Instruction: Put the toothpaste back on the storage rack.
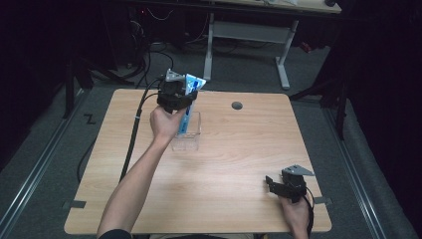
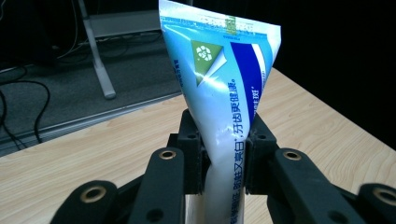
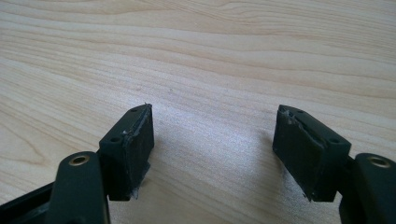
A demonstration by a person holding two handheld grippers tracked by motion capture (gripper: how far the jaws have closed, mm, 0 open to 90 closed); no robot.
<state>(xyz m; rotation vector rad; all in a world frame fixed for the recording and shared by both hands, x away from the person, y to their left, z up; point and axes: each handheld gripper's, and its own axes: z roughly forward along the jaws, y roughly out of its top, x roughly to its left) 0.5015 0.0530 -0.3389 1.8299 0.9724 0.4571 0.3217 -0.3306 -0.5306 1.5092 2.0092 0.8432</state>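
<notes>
A blue-and-white toothpaste tube (image 1: 188, 102) stands upright in my left gripper (image 1: 185, 97), above a clear plastic box (image 1: 187, 132) near the back middle of the wooden table (image 1: 239, 164). In the left gripper view the tube (image 2: 224, 93) rises between the two black pads (image 2: 257, 158), which press on its sides; its flat crimped end points up. My right gripper (image 1: 279, 185) rests low at the table's front right corner. In the right gripper view its jaws (image 3: 212, 149) stand wide apart over bare wood, with nothing between them.
A dark round grommet hole (image 1: 237, 105) sits in the table's back right part. Behind the table stands a white-legged desk (image 1: 249, 35) with cables on the grey floor. The left gripper's cable (image 1: 134, 129) trails across the table's left side.
</notes>
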